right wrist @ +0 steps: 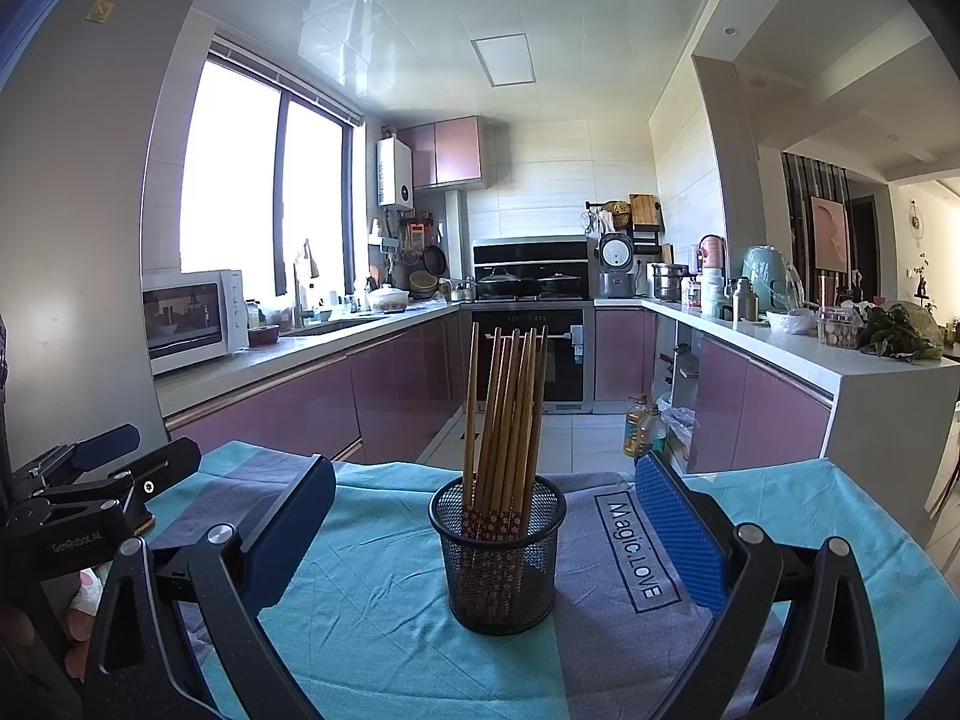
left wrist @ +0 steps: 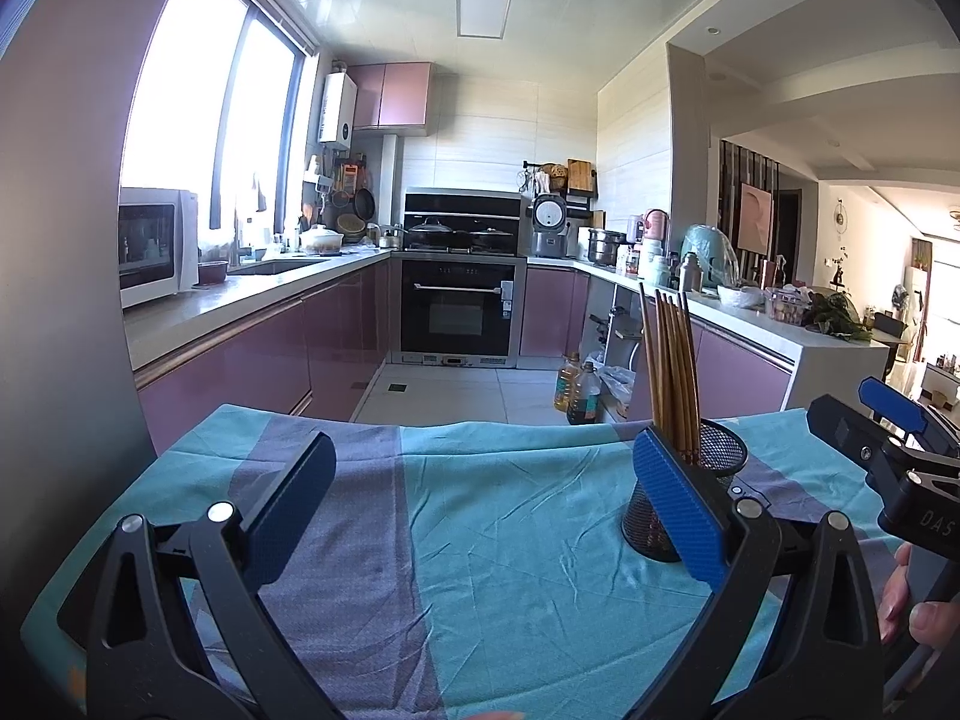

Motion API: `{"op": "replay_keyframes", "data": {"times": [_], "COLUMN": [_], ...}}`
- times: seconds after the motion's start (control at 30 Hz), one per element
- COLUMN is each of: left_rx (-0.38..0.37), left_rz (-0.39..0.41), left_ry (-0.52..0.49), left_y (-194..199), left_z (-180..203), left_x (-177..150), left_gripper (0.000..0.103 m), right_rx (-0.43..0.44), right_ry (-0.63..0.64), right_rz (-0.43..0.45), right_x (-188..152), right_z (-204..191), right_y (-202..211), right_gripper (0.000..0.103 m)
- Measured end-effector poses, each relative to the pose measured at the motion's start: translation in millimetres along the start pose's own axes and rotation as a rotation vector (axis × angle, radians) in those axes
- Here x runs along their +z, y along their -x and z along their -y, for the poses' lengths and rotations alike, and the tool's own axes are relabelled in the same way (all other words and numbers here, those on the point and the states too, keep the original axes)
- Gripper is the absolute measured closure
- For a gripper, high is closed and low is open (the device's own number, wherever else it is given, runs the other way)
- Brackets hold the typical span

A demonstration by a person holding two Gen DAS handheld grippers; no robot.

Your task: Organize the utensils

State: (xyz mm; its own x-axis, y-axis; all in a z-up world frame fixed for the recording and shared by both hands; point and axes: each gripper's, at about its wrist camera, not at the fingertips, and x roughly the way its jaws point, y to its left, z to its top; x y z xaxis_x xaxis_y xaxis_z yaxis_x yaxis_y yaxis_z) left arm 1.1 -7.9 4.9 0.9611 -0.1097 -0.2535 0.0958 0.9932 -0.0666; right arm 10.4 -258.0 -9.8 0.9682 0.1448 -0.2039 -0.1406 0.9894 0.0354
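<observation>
While both jaws gape empty, the chopsticks (right wrist: 507, 420) stand near-upright in the mesh cup (right wrist: 498, 558) on the bench (right wrist: 372, 618), dead ahead of the right hand-held gripper (right wrist: 480, 540); the left hand-held gripper (left wrist: 480, 510) sits off to the side.

A U-shaped kitchen is seen, lined with glossy mauve base cabinets (right wrist: 408, 378) under pale worktops (right wrist: 798, 354). A large window (right wrist: 264, 192) on the left admits strong daylight. A white microwave (right wrist: 192, 318) is set on the near left counter. At the far end a black built-in oven (right wrist: 528, 354) is fitted below a hob with pans. The floor (left wrist: 444, 390) is laid with light tiles, the far wall (right wrist: 540, 180) with pale tiles. A flat panel lamp (right wrist: 504, 60) is recessed in the white ceiling. A living area (left wrist: 912, 276) is glimpsed at the right.
</observation>
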Motion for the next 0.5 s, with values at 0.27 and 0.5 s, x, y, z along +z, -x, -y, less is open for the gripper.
{"op": "replay_keyframes", "data": {"times": [0.27, 0.5], "left_rx": [-0.031, -0.007], "left_rz": [-0.024, -0.135], "left_ry": [0.003, 0.007], "left_y": [-3.4, -29.3], "left_z": [5.5, -4.8], "left_x": [-1.9, -8.8], "left_gripper": [0.006, 0.005], "right_rx": [-0.002, -0.076], "right_ry": [0.000, -0.009], "right_rz": [-0.007, -0.128], "right_x": [-2.0, -15.6], "right_z": [2.3, 40.4], "right_y": [-1.3, -20.6], "right_gripper": [0.006, 0.006]}}
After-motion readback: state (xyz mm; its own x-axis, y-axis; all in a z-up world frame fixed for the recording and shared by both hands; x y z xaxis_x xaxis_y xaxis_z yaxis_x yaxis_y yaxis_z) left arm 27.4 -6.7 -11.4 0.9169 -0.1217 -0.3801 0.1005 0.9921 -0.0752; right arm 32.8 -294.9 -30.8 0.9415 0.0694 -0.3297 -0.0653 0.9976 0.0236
